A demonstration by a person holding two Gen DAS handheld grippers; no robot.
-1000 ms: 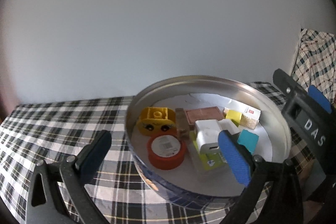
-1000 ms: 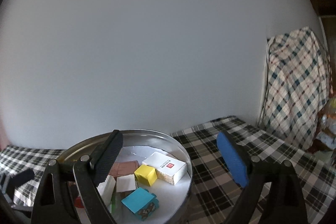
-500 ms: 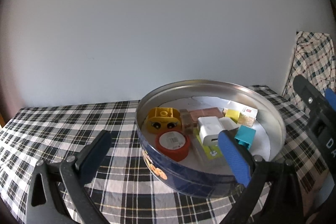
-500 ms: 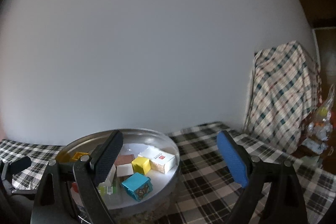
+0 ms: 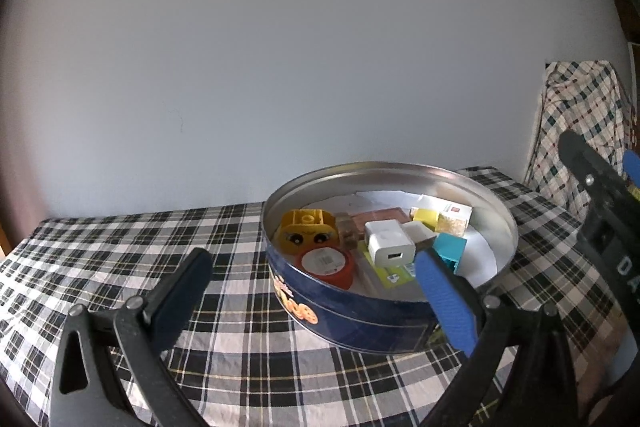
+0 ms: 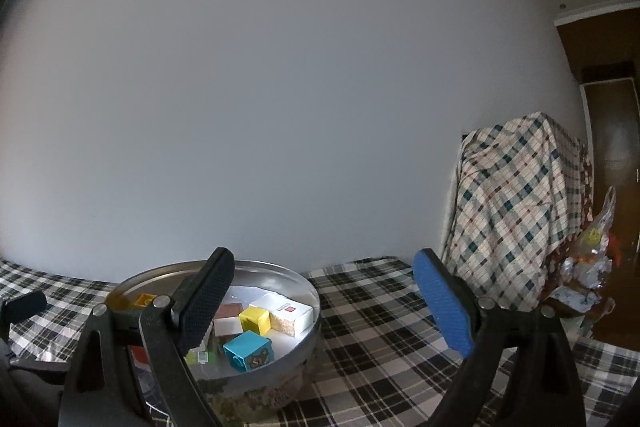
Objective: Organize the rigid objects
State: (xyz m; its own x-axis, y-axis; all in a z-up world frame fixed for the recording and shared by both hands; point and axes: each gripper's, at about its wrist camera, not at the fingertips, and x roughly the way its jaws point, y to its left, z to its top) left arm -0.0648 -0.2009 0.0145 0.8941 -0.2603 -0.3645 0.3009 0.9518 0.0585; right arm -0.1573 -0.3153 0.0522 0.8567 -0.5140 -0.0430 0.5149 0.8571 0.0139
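Observation:
A round blue tin with a silver inside stands on the checked tablecloth. It holds several items: a yellow toy brick with a face, a red tape roll, a white charger, a teal cube, a small yellow cube and a white box. My left gripper is open in front of the tin's near wall, nothing between its fingers. My right gripper is open too, empty, to the right of the tin and level.
The checked tablecloth covers the table up to a plain grey wall. A piece of furniture draped in checked cloth stands at the right, with crinkly bags beside it. The right gripper's body shows at the left view's right edge.
Both grippers have drawn back from the tin, which looks smaller and farther in both views. The right view has swung right, showing more of the draped furniture. Both stay open.

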